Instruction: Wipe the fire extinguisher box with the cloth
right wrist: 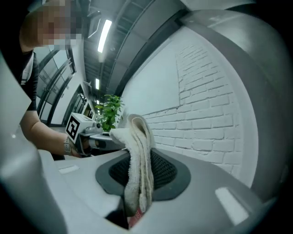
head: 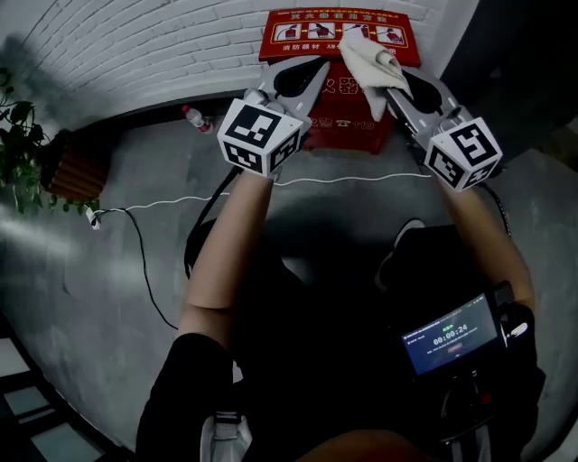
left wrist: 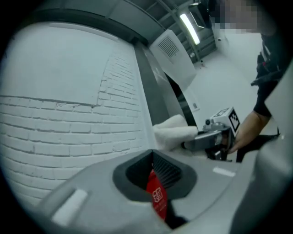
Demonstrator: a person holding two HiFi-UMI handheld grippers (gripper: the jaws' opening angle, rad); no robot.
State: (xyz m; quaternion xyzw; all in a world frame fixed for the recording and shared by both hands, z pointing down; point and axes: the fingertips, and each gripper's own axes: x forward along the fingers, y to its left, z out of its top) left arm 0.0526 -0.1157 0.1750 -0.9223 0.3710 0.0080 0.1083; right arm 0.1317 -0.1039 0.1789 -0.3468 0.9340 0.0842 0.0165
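The white terry cloth [head: 366, 56] is folded into a thick wad and pinched in the right gripper [head: 390, 86]. That gripper's jaws are closed on its lower folds, and its own view shows the loose end [right wrist: 137, 151] standing up past the pads. The cloth hangs over the right half of the top of the red fire extinguisher box with white printing [head: 312, 27]; whether it touches the lid I cannot tell.

I judge the cloth light, soft and limp. It will bunch and drag rather than slide, so the present hold low on the wad, with a pad of free fabric ahead of the jaws, suits pressing and sweeping.

The box looks like rigid sheet metal, heavy enough to stay put under a light wipe, with smooth painted faces that should be slippery. If it needs steadying, its top front edge is the place to do it.

The left gripper [head: 312, 72] sits at the box's top front edge, left of the cloth. Its jaws are drawn nearly together around nothing I can make out, and only a red sliver of the box shows through the slit.

The box stands at the far edge of the grey concrete floor [head: 343, 217], backed against a white painted brick wall [head: 135, 45]. A thin white cable [head: 181, 200] trails across the floor in front of it, near the person's feet.
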